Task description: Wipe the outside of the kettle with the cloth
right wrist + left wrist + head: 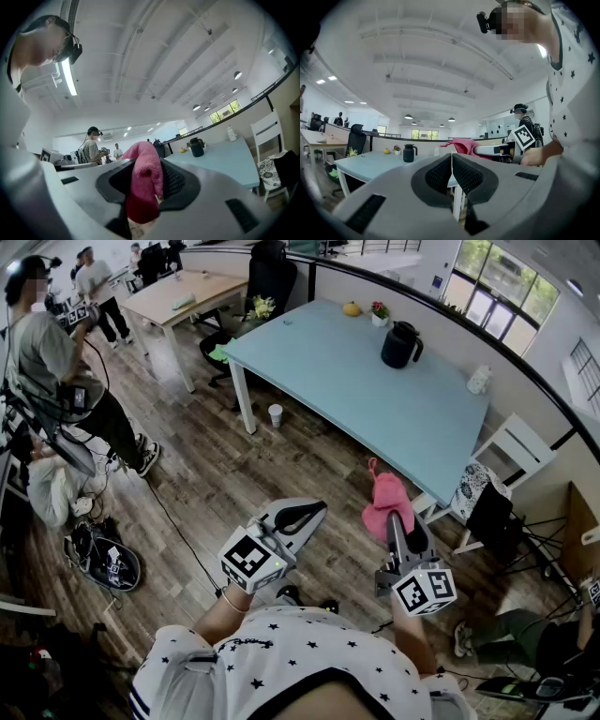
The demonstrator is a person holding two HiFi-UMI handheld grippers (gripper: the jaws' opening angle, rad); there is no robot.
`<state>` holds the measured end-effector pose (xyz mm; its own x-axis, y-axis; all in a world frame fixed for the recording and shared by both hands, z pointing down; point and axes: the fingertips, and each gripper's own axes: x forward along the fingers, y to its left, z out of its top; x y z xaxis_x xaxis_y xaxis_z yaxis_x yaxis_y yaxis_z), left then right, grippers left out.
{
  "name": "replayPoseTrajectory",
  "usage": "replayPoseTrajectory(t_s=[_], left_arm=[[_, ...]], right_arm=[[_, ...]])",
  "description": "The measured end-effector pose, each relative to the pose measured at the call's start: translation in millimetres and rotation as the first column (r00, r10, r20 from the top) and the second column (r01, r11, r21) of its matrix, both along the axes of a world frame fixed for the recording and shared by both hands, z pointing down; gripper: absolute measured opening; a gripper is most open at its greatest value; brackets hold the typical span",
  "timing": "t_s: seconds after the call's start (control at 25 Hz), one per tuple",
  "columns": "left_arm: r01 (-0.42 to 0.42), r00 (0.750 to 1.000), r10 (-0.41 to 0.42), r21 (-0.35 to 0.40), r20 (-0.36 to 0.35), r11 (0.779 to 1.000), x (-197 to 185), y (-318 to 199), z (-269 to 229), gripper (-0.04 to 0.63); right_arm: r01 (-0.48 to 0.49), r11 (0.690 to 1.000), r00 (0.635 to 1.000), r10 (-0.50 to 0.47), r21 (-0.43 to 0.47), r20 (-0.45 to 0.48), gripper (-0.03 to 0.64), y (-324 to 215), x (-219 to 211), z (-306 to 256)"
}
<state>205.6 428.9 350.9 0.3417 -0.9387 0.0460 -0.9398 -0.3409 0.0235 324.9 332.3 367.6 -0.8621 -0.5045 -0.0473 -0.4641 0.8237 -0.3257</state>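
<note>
Just in front of the person's star-print shirt, both grippers are held over the wooden floor, well short of the table [356,404]. The left gripper [314,512] has its jaws pressed together with nothing between them. The right gripper [397,523] is clamped on a pink cloth [384,501], which bunches above the jaws and droops over their tips. The cloth looks soft, light and limp, so it will likely fold and drag rather than push; a grip near its middle, leaving a loose pad in front, should suit wiping. Farther on, a paper cup [275,414] stands on the floor beside a table leg, and a white chair [511,451] sits at the table's near right corner. The black kettle [401,344] stands upright on the far part of the pale blue table, close to the partition wall and well apart from both grippers, with its handle turned to the right in the head view. It looks stiff and smooth, probably slippery to a gripper, and it may slide or turn under rubbing, so the handle seems the sensible place for the free gripper to steady it. Beyond it, a yellow fruit [352,308] and a small flower pot [379,311] sit at the table's far edge. Wiping has not begun
</note>
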Motion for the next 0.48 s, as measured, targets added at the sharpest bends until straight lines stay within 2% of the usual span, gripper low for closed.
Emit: replayPoseTrajectory(t_s=[0.48], left_arm=[[0.003, 1.0, -0.003, 0.01, 0.007, 1.0, 14.1, 3.9, -7.9, 0.029]], right_arm=[[-0.021, 1.0, 1.0, 0.021, -0.002, 0.015, 0.133, 4.9, 19.9, -3.9]])
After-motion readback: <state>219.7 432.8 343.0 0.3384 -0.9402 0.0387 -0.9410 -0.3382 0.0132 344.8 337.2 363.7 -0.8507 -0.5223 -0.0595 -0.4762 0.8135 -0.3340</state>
